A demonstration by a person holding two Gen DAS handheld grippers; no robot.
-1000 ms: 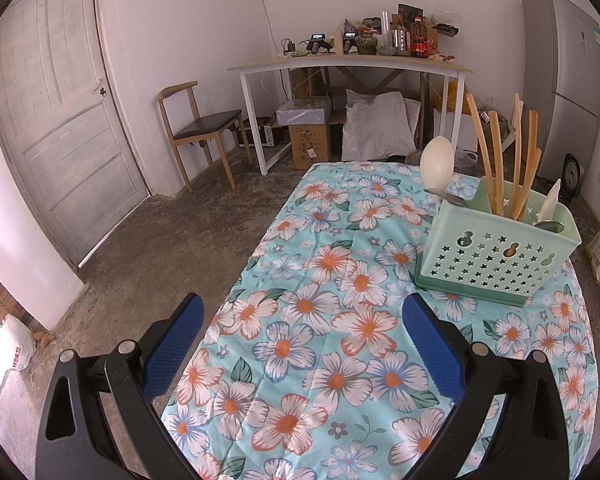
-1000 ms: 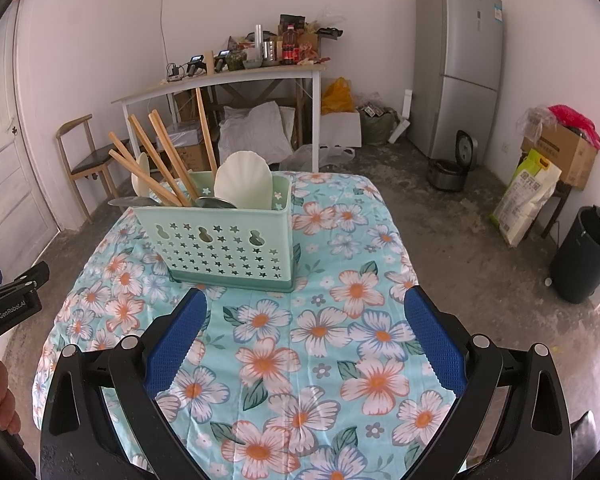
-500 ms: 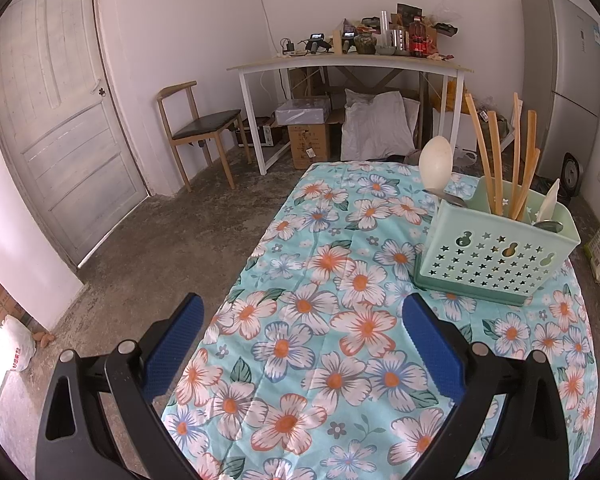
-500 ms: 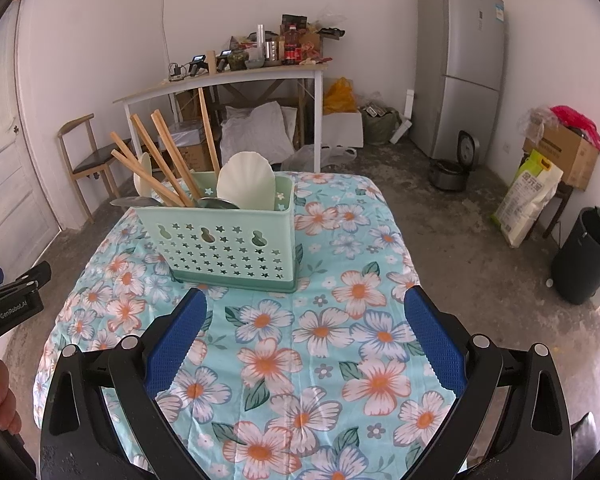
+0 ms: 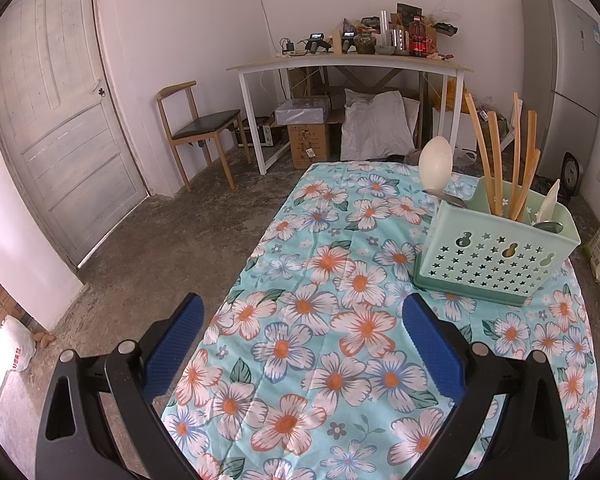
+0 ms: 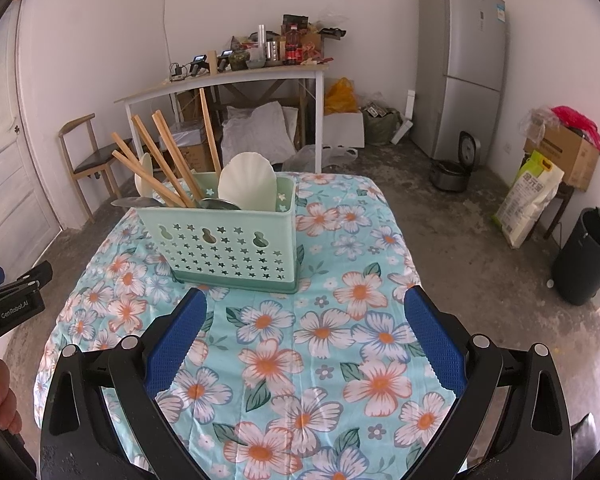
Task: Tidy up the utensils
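Note:
A mint green perforated utensil holder (image 6: 228,246) stands on the floral tablecloth (image 6: 320,332); it also shows at the right of the left wrist view (image 5: 496,256). It holds wooden chopsticks (image 6: 168,164), white spoons (image 6: 246,188) and metal spoons (image 6: 136,202). My right gripper (image 6: 304,316) is open and empty, just in front of the holder. My left gripper (image 5: 300,320) is open and empty over the table's left part; its body shows at the left edge of the right wrist view (image 6: 14,306).
A white desk (image 5: 352,68) with clutter stands at the back wall, boxes and bags under it. A wooden chair (image 5: 196,128) and a door (image 5: 56,112) are at left. A fridge (image 6: 460,68), a rice cooker (image 6: 456,164), a sack (image 6: 528,200) and a black bin (image 6: 588,256) are at right.
Both grippers stay open and empty. The views have shifted only slightly; the holder sits a little farther off in both.

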